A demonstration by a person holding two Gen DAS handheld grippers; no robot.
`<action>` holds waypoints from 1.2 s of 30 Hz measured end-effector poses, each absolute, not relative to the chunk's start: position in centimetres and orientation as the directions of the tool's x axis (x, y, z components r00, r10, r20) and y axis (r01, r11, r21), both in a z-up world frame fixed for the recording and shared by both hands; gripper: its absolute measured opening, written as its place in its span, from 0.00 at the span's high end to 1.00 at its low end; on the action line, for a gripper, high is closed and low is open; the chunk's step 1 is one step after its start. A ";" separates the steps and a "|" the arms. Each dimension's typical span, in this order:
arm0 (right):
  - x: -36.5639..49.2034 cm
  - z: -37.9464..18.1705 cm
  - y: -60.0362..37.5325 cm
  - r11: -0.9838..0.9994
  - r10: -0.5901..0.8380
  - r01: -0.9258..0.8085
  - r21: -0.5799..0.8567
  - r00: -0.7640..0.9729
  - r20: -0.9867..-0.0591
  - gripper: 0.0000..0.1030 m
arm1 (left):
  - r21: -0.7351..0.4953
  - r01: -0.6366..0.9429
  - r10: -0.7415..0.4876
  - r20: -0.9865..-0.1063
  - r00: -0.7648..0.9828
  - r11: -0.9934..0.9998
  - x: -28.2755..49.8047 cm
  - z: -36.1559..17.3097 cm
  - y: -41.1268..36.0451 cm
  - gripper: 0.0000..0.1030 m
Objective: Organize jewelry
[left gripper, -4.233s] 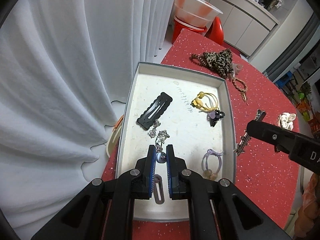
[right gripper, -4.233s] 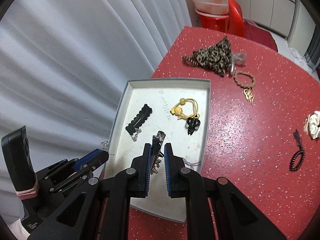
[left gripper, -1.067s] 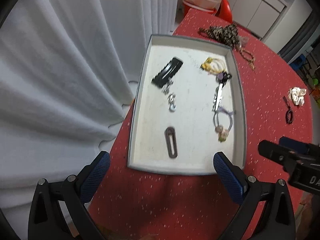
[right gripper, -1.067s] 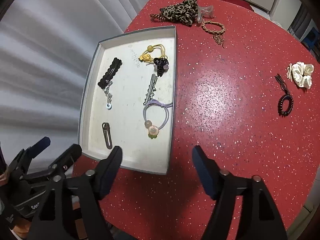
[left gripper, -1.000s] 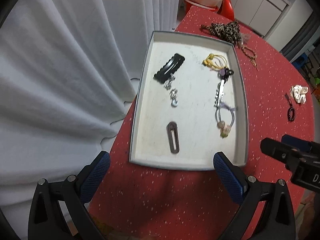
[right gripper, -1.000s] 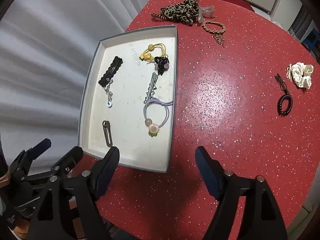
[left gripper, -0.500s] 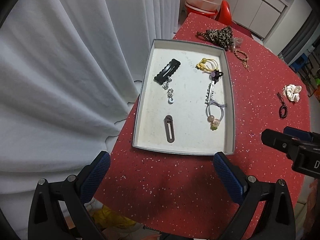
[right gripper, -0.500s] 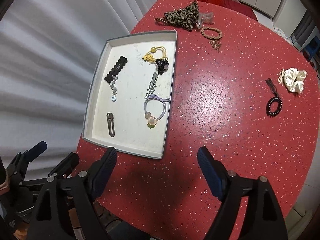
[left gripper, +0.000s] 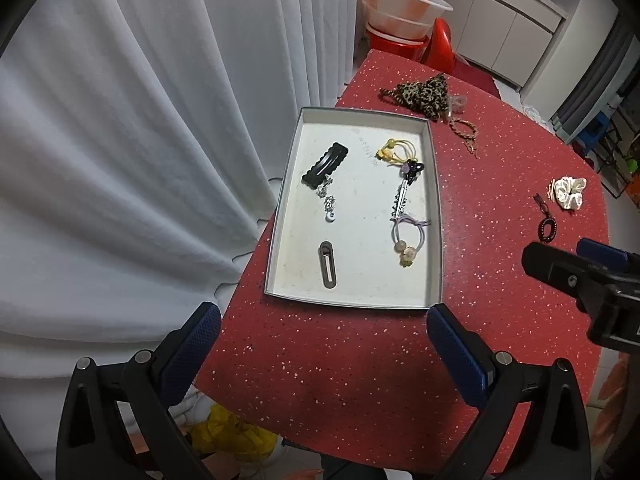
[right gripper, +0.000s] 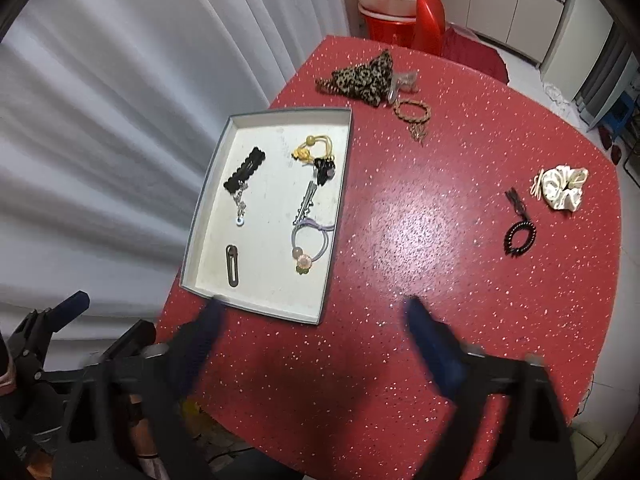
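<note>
A grey tray [left gripper: 436, 216] [right gripper: 334, 240] lies on the red table. It holds a black hair clip [left gripper: 325, 165], a silver chain [left gripper: 329, 205], a brown clip [left gripper: 327, 266], a yellow hair tie [left gripper: 396, 149], a silver clip [left gripper: 402, 200] and a purple flower hair tie [left gripper: 406, 240]. My left gripper [left gripper: 320, 352] is open and empty, high above the near table edge. My right gripper [right gripper: 314, 336] is open and empty, above the table near the tray's front corner. On the table lie a leopard scrunchie [right gripper: 362, 76], a brown bracelet [right gripper: 412, 112], a black coil tie [right gripper: 519, 238] and a white scrunchie [right gripper: 562, 186].
A white curtain [left gripper: 140, 140] hangs to the left of the table. A red chair [right gripper: 428, 12] and a plastic basin [left gripper: 400, 4] stand beyond the far edge. The right gripper shows at the right edge of the left wrist view [left gripper: 588, 280].
Both grippers let go of their items into the tray and opened wide. Both have pulled back and risen away from the tray. The right gripper is still moving, blurred.
</note>
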State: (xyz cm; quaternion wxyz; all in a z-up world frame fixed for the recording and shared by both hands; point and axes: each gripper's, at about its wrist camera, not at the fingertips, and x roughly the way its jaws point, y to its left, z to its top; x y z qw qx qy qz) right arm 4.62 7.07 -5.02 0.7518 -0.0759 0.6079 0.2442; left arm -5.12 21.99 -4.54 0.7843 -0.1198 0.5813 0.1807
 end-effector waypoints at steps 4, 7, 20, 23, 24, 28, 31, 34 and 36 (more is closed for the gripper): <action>4.4 -3.7 6.8 0.868 0.275 -0.471 0.159 0.188 -0.943 0.00 | 0.027 -0.430 0.160 -0.948 0.275 0.902 -5.3 -3.5 21.6 0.00; 4.2 -2.3 6.7 0.866 0.274 -0.481 0.140 0.222 -0.936 0.00 | 0.036 -0.439 0.184 -0.936 0.299 0.898 -5.4 -2.3 21.4 0.00; 3.5 2.9 6.9 0.854 0.289 -0.516 0.065 0.367 -0.885 0.00 | 0.061 -0.514 0.287 -0.882 0.374 0.856 -6.7 2.4 22.0 0.00; 3.3 3.4 7.0 0.852 0.287 -0.521 0.049 0.386 -0.877 0.00 | 0.058 -0.518 0.293 -0.875 0.385 0.854 -6.8 3.0 21.8 0.00; 3.2 3.6 7.0 0.852 0.289 -0.521 0.050 0.389 -0.875 0.00 | 0.056 -0.520 0.295 -0.873 0.390 0.853 -6.9 3.3 21.9 0.00; 3.3 4.0 7.0 0.851 0.293 -0.522 0.052 0.393 -0.872 0.00 | 0.054 -0.520 0.297 -0.868 0.397 0.852 -6.8 3.7 21.7 0.00; 3.3 4.1 7.1 0.850 0.293 -0.524 0.048 0.394 -0.871 0.00 | 0.052 -0.520 0.296 -0.868 0.398 0.852 -6.8 3.8 21.7 0.00; 3.2 4.1 7.1 0.849 0.292 -0.526 0.047 0.394 -0.872 0.00 | 0.050 -0.521 0.295 -0.868 0.399 0.852 -6.8 3.8 21.7 0.00; 3.2 4.1 7.1 0.851 0.292 -0.524 0.048 0.395 -0.871 0.00 | 0.052 -0.520 0.296 -0.867 0.400 0.852 -6.9 3.9 21.6 0.00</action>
